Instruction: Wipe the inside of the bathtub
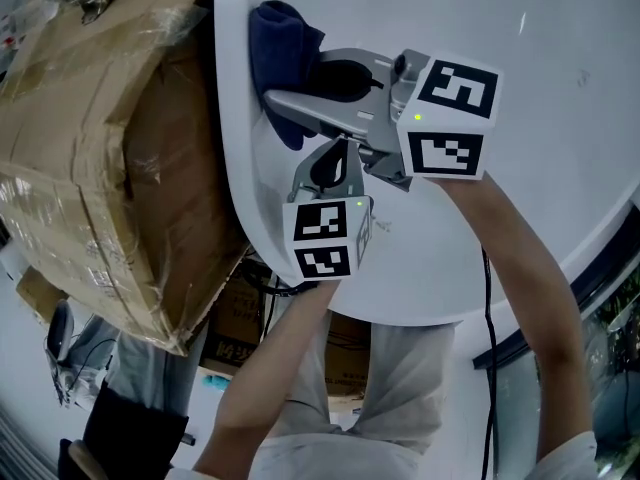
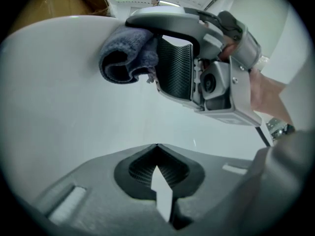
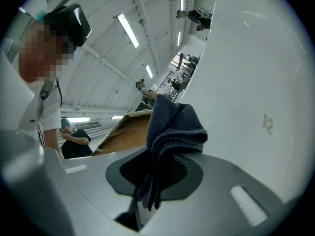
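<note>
Resting bunched against the white bathtub [image 1: 560,118] close to its curved rim, the dark blue cloth [image 1: 283,38] lies with its long axis across your right claw [image 1: 285,88], which is clamped on it and points toward the cardboard box [image 1: 100,168] beyond the rim. Your right forearm [image 1: 520,278] reaches out over the tub. Your left claw [image 1: 333,158] sits just beside the right one, jaws pressed together on nothing, tips aimed at the tub surface, left forearm [image 1: 290,348] stretched forward.

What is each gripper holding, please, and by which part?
The right gripper pinches the folded dark blue cloth by its bunched edges; the left gripper holds nothing.
</note>
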The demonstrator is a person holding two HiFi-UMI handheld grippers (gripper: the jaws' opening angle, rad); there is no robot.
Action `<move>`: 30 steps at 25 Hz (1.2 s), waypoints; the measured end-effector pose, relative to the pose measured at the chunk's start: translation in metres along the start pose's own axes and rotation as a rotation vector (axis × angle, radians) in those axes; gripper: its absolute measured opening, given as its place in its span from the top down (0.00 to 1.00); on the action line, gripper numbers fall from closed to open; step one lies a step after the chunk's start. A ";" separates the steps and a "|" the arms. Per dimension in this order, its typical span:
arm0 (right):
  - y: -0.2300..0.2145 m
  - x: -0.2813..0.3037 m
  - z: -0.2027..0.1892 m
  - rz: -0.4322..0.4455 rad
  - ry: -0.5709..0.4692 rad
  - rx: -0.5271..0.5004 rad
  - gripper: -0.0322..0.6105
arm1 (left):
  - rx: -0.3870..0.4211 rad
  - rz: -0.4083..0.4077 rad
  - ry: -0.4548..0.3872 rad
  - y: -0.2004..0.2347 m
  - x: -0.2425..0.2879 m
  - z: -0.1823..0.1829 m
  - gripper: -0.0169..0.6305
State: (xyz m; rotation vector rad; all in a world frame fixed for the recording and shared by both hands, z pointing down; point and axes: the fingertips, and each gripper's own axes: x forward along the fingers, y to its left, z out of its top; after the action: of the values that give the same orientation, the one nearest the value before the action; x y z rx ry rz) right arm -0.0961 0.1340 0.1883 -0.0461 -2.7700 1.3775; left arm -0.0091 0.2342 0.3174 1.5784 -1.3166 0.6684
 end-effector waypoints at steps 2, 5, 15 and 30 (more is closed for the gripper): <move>-0.004 -0.007 -0.001 -0.005 -0.022 -0.009 0.87 | 0.003 -0.002 -0.002 -0.001 -0.001 -0.002 0.98; -0.032 -0.029 -0.014 -0.082 -0.056 0.042 0.87 | 0.011 -0.007 0.000 -0.002 -0.001 -0.005 0.98; -0.132 -0.107 -0.083 -0.362 -0.066 0.154 0.87 | 0.020 -0.007 -0.010 -0.002 0.007 -0.011 0.98; -0.219 -0.095 -0.179 -0.519 0.061 0.234 0.87 | 0.031 -0.029 0.013 -0.005 0.035 -0.027 0.98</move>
State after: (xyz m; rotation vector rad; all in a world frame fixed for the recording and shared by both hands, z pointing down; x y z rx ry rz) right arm 0.0079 0.1401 0.4677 0.5817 -2.3081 1.4912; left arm 0.0096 0.2429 0.3563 1.6126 -1.2777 0.6831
